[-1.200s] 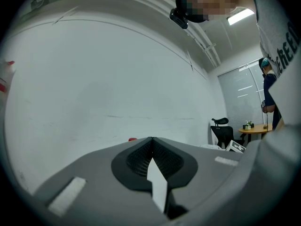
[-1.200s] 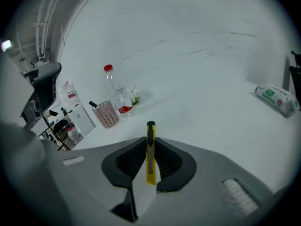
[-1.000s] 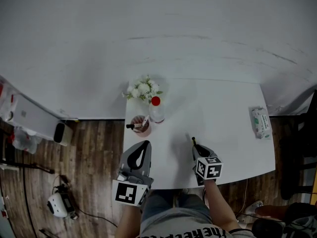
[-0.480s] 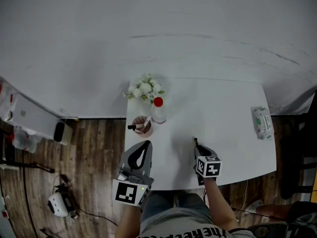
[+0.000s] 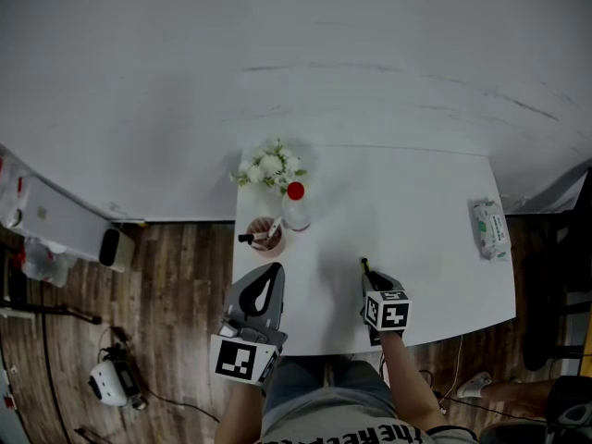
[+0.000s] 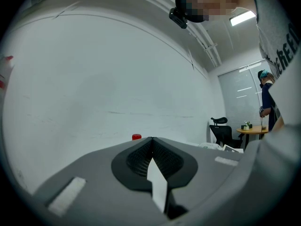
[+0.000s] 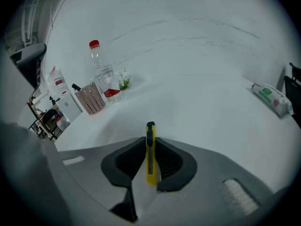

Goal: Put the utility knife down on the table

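My right gripper (image 7: 150,141) squeezes the yellow utility knife (image 7: 150,157) between its jaws. The knife's tip pokes out in front, over the white table (image 7: 211,112). My left gripper (image 6: 151,142) is closed with nothing in it. A pink basket (image 7: 91,99) holds a black pen (image 7: 75,87).

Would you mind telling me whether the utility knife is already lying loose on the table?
No, the right gripper is shut on the yellow utility knife, which stands between its jaws.
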A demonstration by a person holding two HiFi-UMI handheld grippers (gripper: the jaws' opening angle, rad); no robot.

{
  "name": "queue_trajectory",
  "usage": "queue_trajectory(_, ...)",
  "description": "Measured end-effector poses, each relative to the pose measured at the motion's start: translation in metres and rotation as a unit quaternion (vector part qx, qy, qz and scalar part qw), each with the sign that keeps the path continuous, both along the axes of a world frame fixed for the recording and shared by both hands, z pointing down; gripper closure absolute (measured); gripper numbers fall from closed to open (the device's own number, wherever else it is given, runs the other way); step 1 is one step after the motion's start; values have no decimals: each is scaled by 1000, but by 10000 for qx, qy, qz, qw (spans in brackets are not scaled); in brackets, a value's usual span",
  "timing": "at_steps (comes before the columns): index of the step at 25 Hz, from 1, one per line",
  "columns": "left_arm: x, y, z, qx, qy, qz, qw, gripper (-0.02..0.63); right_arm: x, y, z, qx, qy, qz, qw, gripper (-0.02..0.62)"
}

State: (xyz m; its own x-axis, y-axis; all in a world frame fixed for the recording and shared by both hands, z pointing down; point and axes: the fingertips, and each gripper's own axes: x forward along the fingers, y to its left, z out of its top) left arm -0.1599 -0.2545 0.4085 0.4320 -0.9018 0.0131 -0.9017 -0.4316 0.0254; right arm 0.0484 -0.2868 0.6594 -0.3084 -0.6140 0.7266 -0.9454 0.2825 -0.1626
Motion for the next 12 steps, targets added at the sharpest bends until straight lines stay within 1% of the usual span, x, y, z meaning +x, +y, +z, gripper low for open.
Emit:
queue_trajectory(2,0,1,-1,4,12,5,10000,591,0,0,-1,27,-22,8,10000,520)
queue_trajectory(7,3,3,-2,8,-12,17,10000,591,1,2,-12,245,-152,67,9996,522)
queue_trajectory(9,5,4,-3,13,-26,38,10000,591,0,3,-21,405,-271,71,9988,554)
queue_trajectory(12,10,7,-3,58,-17,90,9999,591,0,6,-36,674,-405,70,9969,580)
